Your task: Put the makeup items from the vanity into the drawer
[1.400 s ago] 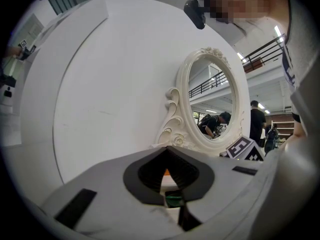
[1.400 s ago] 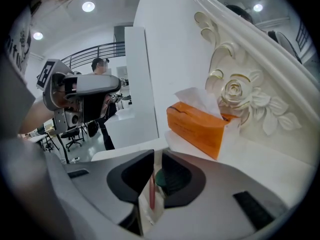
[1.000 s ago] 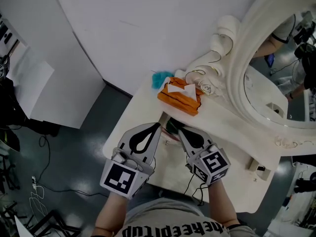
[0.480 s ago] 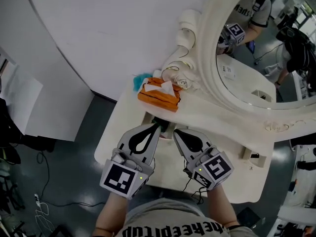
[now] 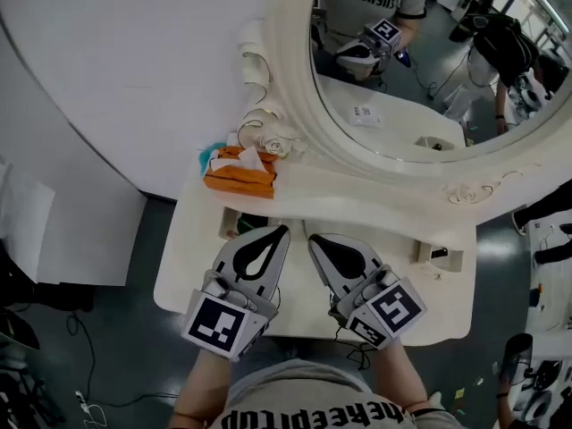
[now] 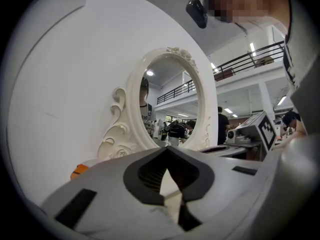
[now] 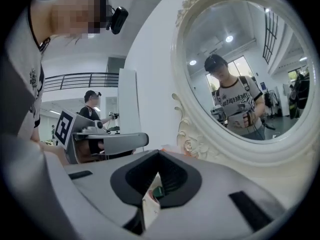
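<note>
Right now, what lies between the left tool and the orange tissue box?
In the head view, a small dark item lies on the vanity top between them; too small to identify.

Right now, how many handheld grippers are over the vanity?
2. The left gripper and the right gripper sit side by side above the vanity, both shut. The mirror reflects a gripper, not counted.

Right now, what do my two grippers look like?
The left gripper and right gripper are both light grey, with broad tapering jaws lined in black ribbed padding. Each carries a cube of black-and-white square markers. A thin black cable trails from the right one. Your shirt is grey.
</note>
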### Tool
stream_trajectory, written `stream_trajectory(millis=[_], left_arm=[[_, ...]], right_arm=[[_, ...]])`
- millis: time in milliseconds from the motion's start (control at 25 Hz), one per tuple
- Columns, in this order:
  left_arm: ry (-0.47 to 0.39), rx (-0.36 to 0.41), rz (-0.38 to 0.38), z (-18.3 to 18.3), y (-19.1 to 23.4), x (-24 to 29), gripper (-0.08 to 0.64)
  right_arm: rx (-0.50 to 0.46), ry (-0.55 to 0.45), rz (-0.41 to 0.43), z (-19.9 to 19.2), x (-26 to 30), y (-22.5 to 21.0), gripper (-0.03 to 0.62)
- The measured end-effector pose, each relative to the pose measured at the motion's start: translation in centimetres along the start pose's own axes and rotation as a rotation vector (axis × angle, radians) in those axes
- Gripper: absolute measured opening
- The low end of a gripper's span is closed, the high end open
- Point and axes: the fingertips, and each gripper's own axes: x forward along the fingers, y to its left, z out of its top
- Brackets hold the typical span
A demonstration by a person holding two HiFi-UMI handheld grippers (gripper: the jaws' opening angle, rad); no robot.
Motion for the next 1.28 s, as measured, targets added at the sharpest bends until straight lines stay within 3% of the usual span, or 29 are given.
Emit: stream_trajectory(millis=[280, 440, 1280], left_arm=[[-0.036, 0.045, -0.103, 0.8, -4.3, 2.1, 0.015], [-0.004, 0.033, -0.162, 0.8, -7.0, 3.1, 0.015], [-0.003, 0.080, -0.422, 1.9, -19.2, 8.8, 0.015]], right_arm=[[-0.006, -0.053, -0.088, 1.4, -4.6, -1.2, 0.011], [-0.012, -0.074, -0.135, 1.9, -7.1, -1.9, 0.011], [-0.008, -0.167, -0.356, 4.0, -19.1, -6.5, 0.011]])
